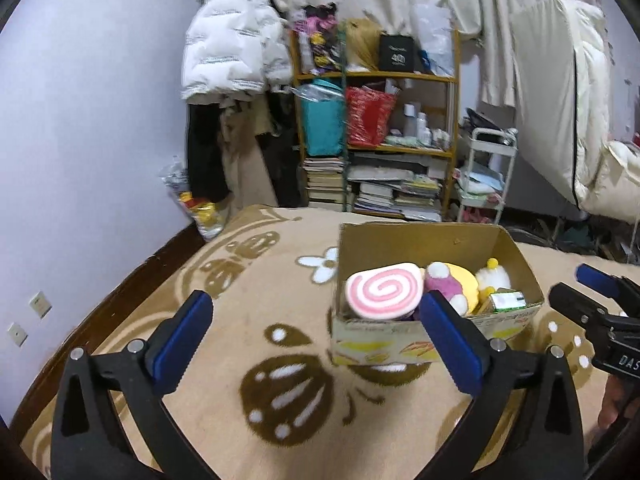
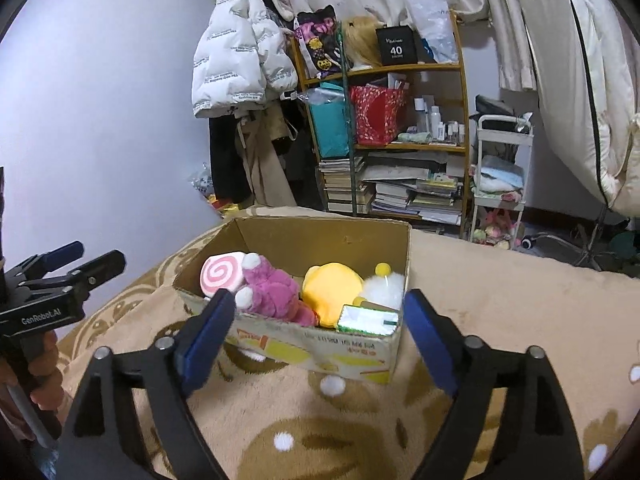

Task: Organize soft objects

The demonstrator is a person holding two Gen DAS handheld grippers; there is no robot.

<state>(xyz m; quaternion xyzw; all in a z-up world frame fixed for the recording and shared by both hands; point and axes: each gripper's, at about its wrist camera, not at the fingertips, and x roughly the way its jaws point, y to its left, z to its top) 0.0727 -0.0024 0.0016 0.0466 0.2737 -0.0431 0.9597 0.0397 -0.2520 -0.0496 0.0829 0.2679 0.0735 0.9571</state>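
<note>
Left wrist view hid the cardboard box's near wall behind one blue pad. Inside the box lay a pink swirl plush, a pink bear, a yellow plush and a green carton. Left gripper and right gripper stood released, empty, before the box. Only the right wrist view showed the bear fully.

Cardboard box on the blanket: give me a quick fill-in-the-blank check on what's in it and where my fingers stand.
1. The swirl cushion is white and ____.
2. The soft toys lie inside the ____.
3. Between the pink plush and the white pompom toy sits a ____ plush.
4. Both grippers, left gripper and right gripper, hold ____.

Missing words: pink; box; yellow; nothing
</note>
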